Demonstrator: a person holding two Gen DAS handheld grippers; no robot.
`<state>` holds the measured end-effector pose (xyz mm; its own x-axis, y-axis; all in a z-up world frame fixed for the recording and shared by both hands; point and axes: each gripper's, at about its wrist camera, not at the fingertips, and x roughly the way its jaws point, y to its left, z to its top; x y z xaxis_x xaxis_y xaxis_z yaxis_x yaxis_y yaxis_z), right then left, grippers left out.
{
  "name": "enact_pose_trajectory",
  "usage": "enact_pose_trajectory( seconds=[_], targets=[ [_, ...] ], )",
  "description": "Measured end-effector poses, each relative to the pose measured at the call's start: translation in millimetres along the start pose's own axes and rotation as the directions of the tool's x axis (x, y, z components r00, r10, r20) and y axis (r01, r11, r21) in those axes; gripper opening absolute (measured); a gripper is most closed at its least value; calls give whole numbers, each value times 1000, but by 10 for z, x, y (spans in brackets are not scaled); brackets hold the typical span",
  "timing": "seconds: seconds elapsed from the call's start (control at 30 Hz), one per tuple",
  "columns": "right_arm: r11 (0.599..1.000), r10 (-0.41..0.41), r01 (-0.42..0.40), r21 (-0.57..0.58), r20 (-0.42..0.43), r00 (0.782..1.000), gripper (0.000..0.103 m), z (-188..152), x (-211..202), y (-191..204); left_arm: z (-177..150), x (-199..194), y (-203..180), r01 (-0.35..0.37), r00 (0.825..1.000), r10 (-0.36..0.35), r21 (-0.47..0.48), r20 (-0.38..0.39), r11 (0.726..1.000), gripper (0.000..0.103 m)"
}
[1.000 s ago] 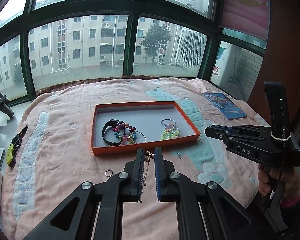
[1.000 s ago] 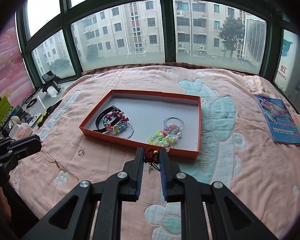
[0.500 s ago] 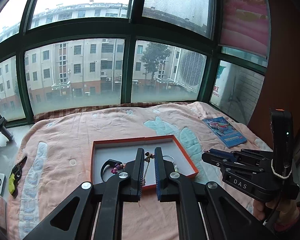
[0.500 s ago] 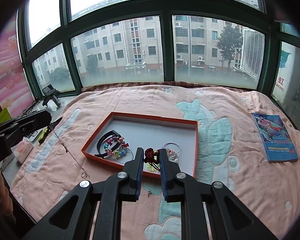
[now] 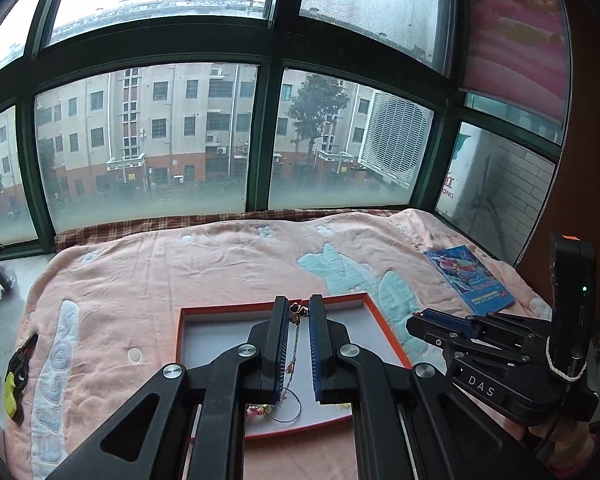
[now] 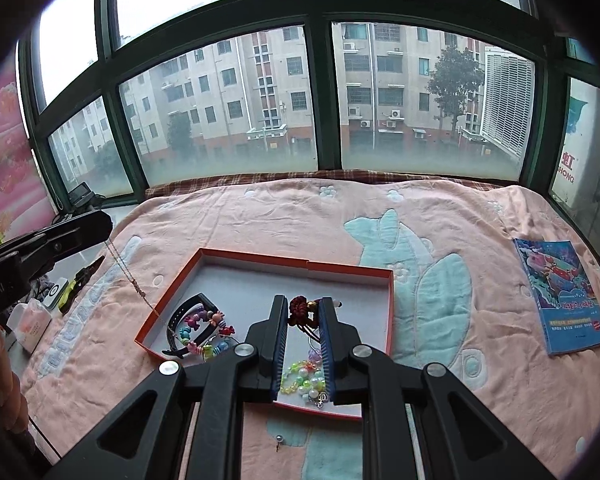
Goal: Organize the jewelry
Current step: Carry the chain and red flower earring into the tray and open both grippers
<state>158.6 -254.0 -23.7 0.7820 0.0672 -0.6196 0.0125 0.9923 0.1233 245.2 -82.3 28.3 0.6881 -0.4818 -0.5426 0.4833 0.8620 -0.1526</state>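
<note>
An orange-rimmed grey tray (image 6: 391, 300) lies on the pink bedspread and holds a black band (image 6: 182, 314), a coloured bead bracelet (image 6: 204, 330), a pastel bead bracelet (image 6: 304, 378) and a thin ring bangle. My left gripper (image 5: 299, 310) is shut on a thin chain necklace (image 5: 294, 346) with a clover charm; the chain hangs over the tray (image 5: 374, 310) and shows in the right wrist view (image 6: 130, 276). My right gripper (image 6: 305, 305) is shut on a red knotted charm (image 6: 299, 308) above the tray.
A small stud earring (image 6: 278, 442) lies on the bedspread in front of the tray. A blue book (image 6: 560, 294) lies at the right. Pliers (image 6: 78, 282) and small boxes sit on the sill at the left. The window runs along the far edge.
Both grippers have lifted their pieces off the bedspread and moved forward over the tray. The necklace chain now hangs free from the left gripper.
</note>
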Motion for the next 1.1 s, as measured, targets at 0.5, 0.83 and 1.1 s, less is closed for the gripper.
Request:
enact_pose_trajectory(
  seconds=[0.5, 0.83, 1.1],
  targets=[
    [1000, 3, 1, 28, -135, 991, 18, 10, 932, -141, 5, 1221, 291, -2, 993, -3, -42, -118, 999, 10],
    [999, -8, 20, 48, -238, 971, 19, -142, 1250, -246, -301, 1813, 443, -9, 971, -9, -75, -239, 997, 11],
    [999, -1, 16, 51, -275, 961, 20, -191, 1336, -277, -508, 1997, 477, -20, 953, -11, -98, -304, 995, 13]
  ],
)
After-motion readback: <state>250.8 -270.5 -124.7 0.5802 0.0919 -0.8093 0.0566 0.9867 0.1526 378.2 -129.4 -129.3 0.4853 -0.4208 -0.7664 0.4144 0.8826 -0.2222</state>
